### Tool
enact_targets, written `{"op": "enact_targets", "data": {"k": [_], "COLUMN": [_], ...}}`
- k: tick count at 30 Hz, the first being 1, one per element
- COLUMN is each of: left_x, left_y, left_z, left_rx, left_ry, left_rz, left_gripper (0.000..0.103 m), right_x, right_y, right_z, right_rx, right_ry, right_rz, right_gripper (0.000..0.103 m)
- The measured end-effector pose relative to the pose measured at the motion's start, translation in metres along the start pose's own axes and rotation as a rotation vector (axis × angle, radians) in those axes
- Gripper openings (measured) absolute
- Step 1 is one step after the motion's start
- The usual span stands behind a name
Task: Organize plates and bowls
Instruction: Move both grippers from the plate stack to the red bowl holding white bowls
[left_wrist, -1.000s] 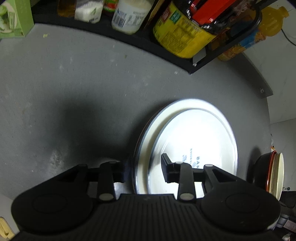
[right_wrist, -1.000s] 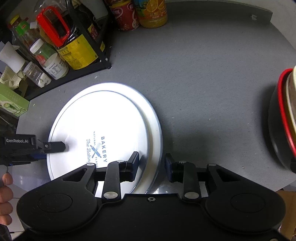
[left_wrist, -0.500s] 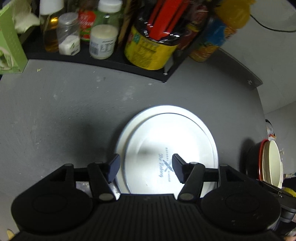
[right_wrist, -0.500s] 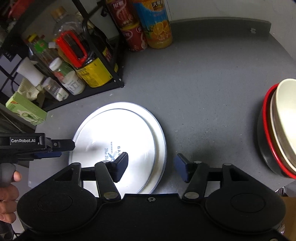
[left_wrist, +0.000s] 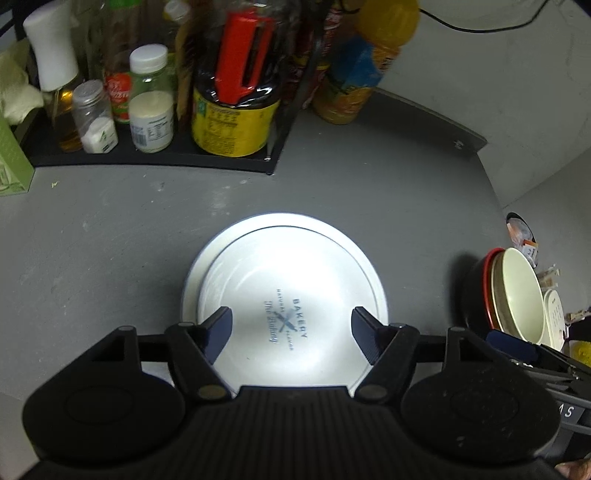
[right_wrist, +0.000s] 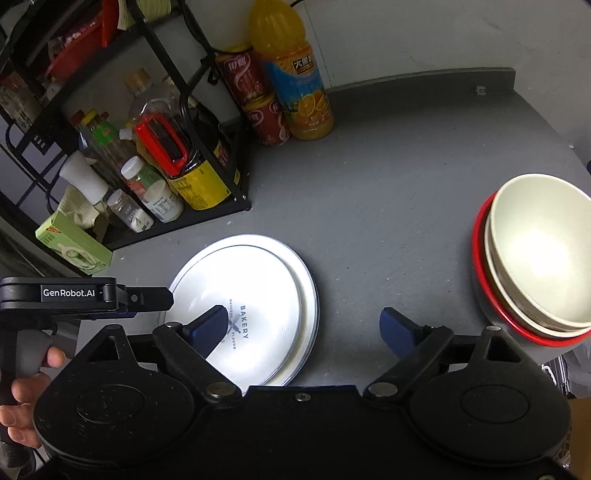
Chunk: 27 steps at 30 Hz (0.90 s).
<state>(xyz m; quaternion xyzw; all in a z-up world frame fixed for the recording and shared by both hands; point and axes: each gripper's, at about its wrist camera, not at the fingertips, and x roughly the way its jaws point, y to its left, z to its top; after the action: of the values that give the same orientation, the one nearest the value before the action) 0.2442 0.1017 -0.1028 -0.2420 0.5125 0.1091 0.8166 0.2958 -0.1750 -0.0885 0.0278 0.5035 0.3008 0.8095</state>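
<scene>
Two white plates are stacked on the grey table; the top plate (left_wrist: 288, 291) carries a blue "BAKERY" print and also shows in the right wrist view (right_wrist: 255, 295). The bottom plate's rim (left_wrist: 380, 295) sticks out around it. A stack of bowls (right_wrist: 535, 258), cream inside a red-rimmed dark one, stands at the right, also in the left wrist view (left_wrist: 513, 291). My left gripper (left_wrist: 291, 330) is open and empty above the plates' near side. My right gripper (right_wrist: 303, 328) is open and empty, above the plates' right edge. The left gripper's body (right_wrist: 88, 295) shows at the left.
A black wire rack (right_wrist: 207, 206) with jars and bottles stands at the back left. Red cans (right_wrist: 258, 103) and an orange juice bottle (right_wrist: 295, 74) stand beside it. A green box (right_wrist: 74, 247) lies left of the rack. The table edge (left_wrist: 491, 184) curves at the right.
Both grippers have opened wide, let go of the plate and risen away from it. The plates lie stacked flat on the table.
</scene>
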Motion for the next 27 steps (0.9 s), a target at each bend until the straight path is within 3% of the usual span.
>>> {"op": "enact_targets", "data": {"k": [9,17,22,27], "left_x": [-0.018,-0.025,-0.026,-0.018], "left_y": [-0.029,-0.057,-0.086,-0.121], "left_z": [0.0,0.0,-0.006,-0.015], "left_rx": [0.122,0.15,0.174,0.232], "left_ry": [-0.018,-0.044,-0.038,-0.056], "left_rz": [-0.014,-0.064,-0.097,-0.06], "left_gripper": [0.069,0.069,0.069,0.069], "right_x": [-0.03,-0.055,-0.071,-0.083], "right_y": [-0.011,-0.032,-0.051,-0.076], "right_z": [-0.006,-0.005,-0.004,-0.004], "right_rx": [0.065,0.054,0.063,0.068], "right_ry": [-0.068,-0.117,-0.15,-0.176], "right_rz": [-0.038,-0.045,-0.1,-0.121], "right_gripper": [0.094,0.099,0.099,0.099]}}
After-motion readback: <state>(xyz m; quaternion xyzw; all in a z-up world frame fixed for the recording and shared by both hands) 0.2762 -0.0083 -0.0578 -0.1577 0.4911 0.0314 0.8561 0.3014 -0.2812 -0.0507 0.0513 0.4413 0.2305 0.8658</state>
